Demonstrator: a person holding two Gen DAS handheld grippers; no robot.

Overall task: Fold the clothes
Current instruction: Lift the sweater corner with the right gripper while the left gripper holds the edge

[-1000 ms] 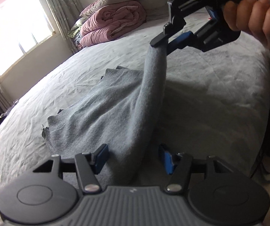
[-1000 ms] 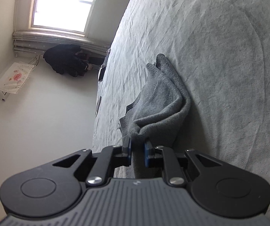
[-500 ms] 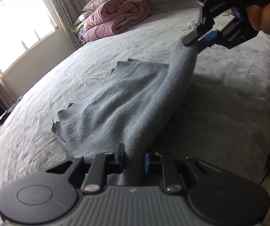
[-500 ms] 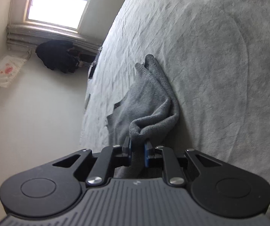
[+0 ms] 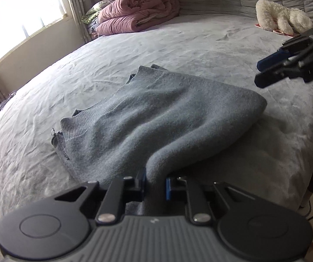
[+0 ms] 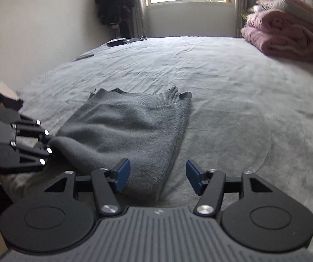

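Left wrist view shows our left gripper [image 5: 155, 182] with its jaws closed tight on the near corner of the grey sweater [image 5: 167, 118], which lies folded on the bed [image 5: 200, 43], its ribbed hem on the far side. Our right gripper [image 6: 158, 175] has just been opening its jaws; they now stand apart with nothing between the pads, and the sweater's folded edge lies on the bed just under them. In our judgement the step in hand is to lay down the fold. To do it well we should lower the left corner until it rests flat, line it up with the right edge, and only then let go, so the fold does not spring open. We see no containers here; the pink quilt [image 6: 285, 35] is well apart.
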